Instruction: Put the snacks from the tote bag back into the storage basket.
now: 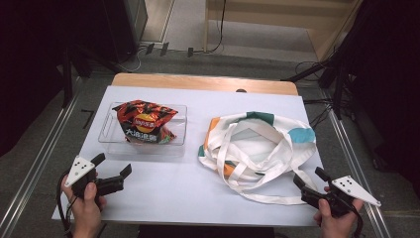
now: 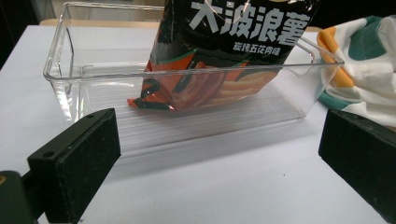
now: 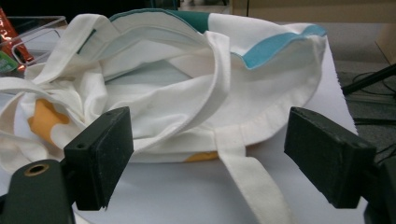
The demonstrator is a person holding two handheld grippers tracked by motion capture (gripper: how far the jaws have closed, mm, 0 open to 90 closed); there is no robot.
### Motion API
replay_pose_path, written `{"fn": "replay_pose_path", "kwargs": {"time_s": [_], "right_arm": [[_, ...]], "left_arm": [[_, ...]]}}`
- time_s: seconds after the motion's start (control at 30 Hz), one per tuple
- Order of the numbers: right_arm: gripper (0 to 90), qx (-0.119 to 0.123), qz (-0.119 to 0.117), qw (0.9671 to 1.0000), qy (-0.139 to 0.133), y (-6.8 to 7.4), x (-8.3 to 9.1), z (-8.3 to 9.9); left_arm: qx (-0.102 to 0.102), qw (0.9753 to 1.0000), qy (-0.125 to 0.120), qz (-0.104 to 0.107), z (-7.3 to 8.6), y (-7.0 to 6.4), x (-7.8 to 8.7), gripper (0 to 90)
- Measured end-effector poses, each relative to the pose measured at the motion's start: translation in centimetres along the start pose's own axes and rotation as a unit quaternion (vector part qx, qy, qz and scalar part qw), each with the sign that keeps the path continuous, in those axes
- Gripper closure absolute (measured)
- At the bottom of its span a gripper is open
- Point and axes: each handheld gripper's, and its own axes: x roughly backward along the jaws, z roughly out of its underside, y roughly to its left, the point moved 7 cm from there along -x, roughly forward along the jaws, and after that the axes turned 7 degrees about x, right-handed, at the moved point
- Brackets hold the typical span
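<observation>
Now: left gripper (image 1: 112, 165) gaping near chip bag (image 1: 143, 122); right gripper (image 1: 309, 177) gaping beside tote bag (image 1: 257, 144)

— What do I have under everything here?
— A white sheet (image 1: 198, 196) spread over the table. The wooden tabletop (image 1: 198, 82) shows bare along the sheet's upper edge.

— And at the sides of my frame?
— A metal rail (image 1: 42, 153) runs up the left and another rail (image 1: 349, 148) up the right, both on grey floor (image 1: 247, 59).

— Farther up?
— A pale wooden unit (image 1: 282, 12) sits at top centre, with a black cable (image 1: 221, 27) hanging down its left side. There is a dark cabinet (image 1: 126, 22) at upper left and black stand legs (image 1: 339, 74) at upper right.
</observation>
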Motion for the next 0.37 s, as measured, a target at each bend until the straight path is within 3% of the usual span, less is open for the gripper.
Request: {"fn": "replay_pose_path", "kwargs": {"time_s": [0.13, 0.37], "right_arm": [[16.3, -0.011, 0.004, 0.9999, 0.001, -0.72, 0.01, 0.32], [16.3, -0.011, 0.003, 0.9999, 0.004, -0.62, -0.08, 0.45]], "left_arm": [[0.0, 1.0, 0.007, -0.001, 0.25, -0.08, -0.29, 0.0], [-0.007, 0.9999, 0.015, 0.002, 0.47, -0.48, -0.76, 0.0]]}}
